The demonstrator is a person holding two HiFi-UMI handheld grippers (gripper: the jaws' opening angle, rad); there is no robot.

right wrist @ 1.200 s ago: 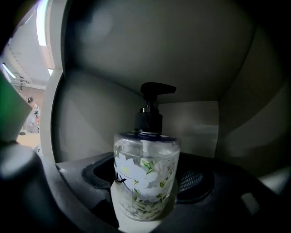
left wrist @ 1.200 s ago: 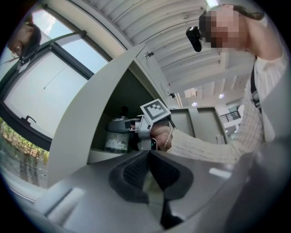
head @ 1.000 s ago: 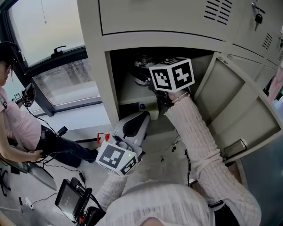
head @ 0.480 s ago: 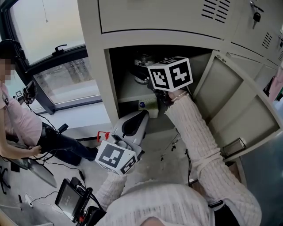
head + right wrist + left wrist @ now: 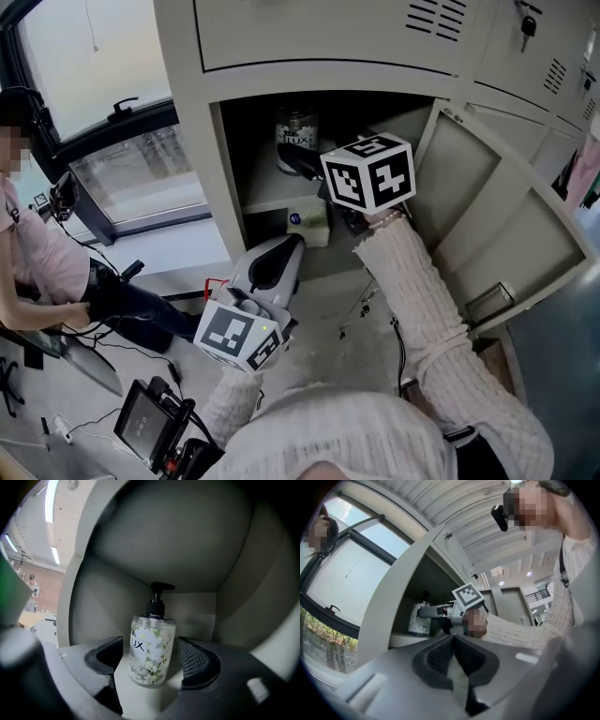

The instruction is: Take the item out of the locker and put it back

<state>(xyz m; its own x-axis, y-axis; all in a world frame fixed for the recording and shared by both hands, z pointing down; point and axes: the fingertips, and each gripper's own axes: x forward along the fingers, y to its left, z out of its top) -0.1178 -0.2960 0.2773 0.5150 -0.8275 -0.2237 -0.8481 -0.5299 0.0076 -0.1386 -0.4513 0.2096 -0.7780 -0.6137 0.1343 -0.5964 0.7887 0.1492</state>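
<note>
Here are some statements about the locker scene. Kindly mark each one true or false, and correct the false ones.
1. The soap bottle stands upright on the shelf inside the locker. True.
2. The right gripper is clamped on the bottle. False: its jaws stand apart, one on each side of the bottle, with a gap showing on both sides.
3. The left gripper has its jaws together with nothing between them. True.
4. The locker door is closed. False: it is swung open.
5. The bottle has a white pump. False: the pump is black.
</note>
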